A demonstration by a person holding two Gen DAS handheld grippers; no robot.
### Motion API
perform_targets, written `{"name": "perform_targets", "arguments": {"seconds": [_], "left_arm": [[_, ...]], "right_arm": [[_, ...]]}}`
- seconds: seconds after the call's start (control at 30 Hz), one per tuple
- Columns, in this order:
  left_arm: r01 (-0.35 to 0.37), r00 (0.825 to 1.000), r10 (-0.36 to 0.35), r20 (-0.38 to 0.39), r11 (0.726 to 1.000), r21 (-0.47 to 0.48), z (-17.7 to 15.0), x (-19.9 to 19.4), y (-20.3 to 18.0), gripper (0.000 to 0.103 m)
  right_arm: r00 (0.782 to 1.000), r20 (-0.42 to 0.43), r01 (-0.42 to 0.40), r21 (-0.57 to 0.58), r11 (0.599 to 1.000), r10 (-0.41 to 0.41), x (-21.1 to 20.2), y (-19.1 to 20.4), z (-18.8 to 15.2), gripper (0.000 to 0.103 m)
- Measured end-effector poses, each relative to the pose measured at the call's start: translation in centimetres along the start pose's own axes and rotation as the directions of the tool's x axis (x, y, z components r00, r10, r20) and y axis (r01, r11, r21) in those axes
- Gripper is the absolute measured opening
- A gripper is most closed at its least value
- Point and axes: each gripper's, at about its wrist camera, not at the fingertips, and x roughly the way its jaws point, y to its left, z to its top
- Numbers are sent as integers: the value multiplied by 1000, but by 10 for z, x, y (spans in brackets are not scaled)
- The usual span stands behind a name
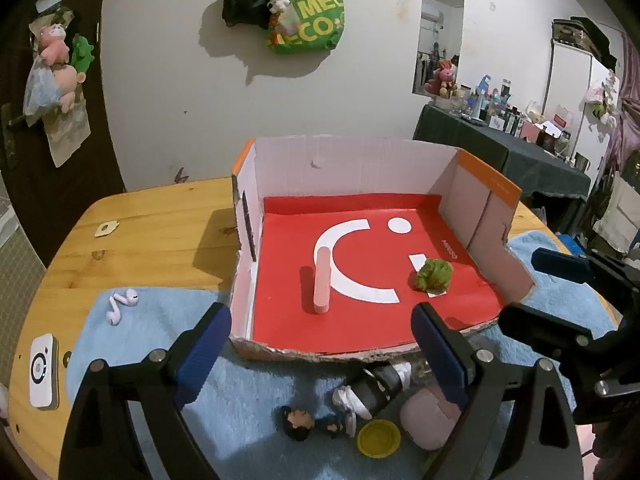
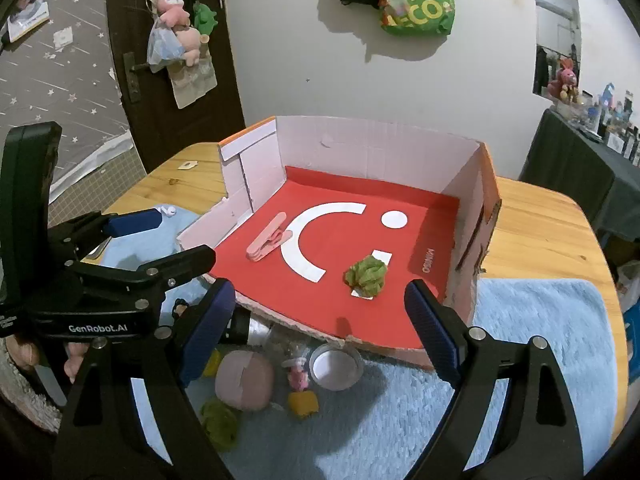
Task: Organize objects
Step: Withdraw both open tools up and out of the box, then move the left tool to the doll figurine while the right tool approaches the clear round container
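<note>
Blue mat (image 2: 520, 320): both grippers' fingers (image 1: 204, 344) (image 2: 430, 332) wide apart, empty.

Partly hidden or cut off, as seen from my two grippers:

- Dark cylinder with white wrapping (image 1: 374, 390): far end tucked under the box's torn front edge (image 1: 320, 356); kind cannot be told.
- Pink rounded pouch (image 1: 426, 420): right part behind my left finger (image 1: 444, 356).
- Yellow piece (image 2: 212, 362): mostly behind my right gripper's left finger (image 2: 208, 332); shape unclear.
- Small dark-haired figure (image 2: 181, 307): only the head shows.
- White earbud (image 2: 168, 210): mostly hidden behind my other gripper's blue pad.
- Box label (image 2: 428, 261): too small to read surely.
</note>
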Motion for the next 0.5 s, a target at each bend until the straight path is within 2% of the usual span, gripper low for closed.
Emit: {"name": "perform_targets", "arguments": {"seconds": [0.07,0.1,0.17,0.5], "left_arm": [[-3,1000,3,-2,1000,-2,-2,-1,1,95],[-5,1000,5,-4,1000,-4,-3,-1,1,97],[-8,1000,8,-3,1000,-10,-5,-2,2,102],[-12,1000,12,-18,1000,-11,-17,-9,2,103]], "right_arm": [[1000,1,0,1,1000,0,-2,0,-1,96],[1000,2,0,1,1000,0,-3,0,-2,96],[1000,2,-1,2,1000,1,-5,0,-4,96],[1000,8,1,7,1000,-1,-14,2,-14,96]]}}
